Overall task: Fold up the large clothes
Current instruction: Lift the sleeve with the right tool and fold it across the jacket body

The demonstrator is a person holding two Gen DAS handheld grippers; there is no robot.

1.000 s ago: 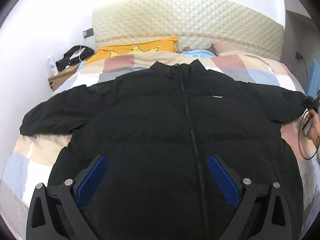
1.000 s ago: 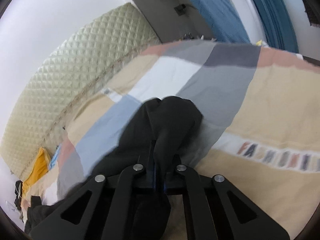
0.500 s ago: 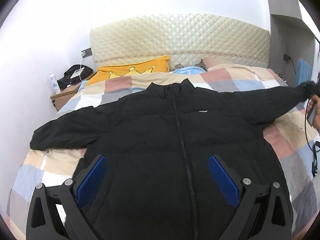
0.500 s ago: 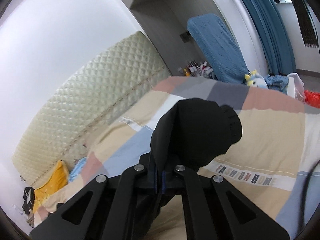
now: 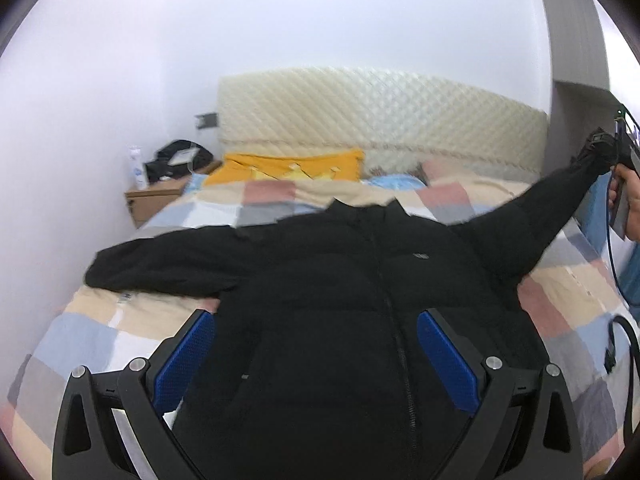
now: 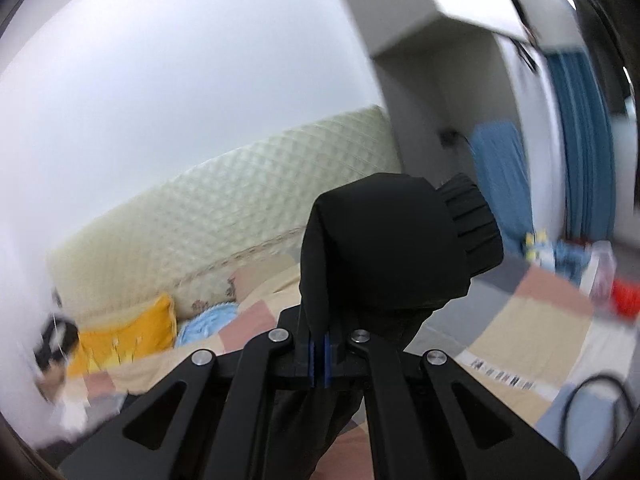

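Black puffer jacket [image 5: 344, 320] lies front-up and zipped across the bed [image 5: 100, 340], collar toward the headboard [image 5: 380, 120]. One sleeve lies flat on the quilt; the other sleeve [image 5: 552, 208] is up in the air, stretched taut toward the right edge. And there's the right gripper [image 6: 319, 356], blue fingers [image 6: 312, 356] pressed together, pinching that sleeve just behind the ribbed cuff [image 6: 472, 220]. The left gripper [image 5: 316, 356] hangs over the jacket's lower body, fingers [image 5: 448, 364] spread wide, touching nothing that shows. Checked quilt in peach, grey, blue and pink beneath. Yellow pillow [image 5: 288, 168] by the cream quilted headboard, wooden nightstand [image 5: 160, 196] at the side, blue curtain [image 6: 580, 140] beyond, all a bit blurred.
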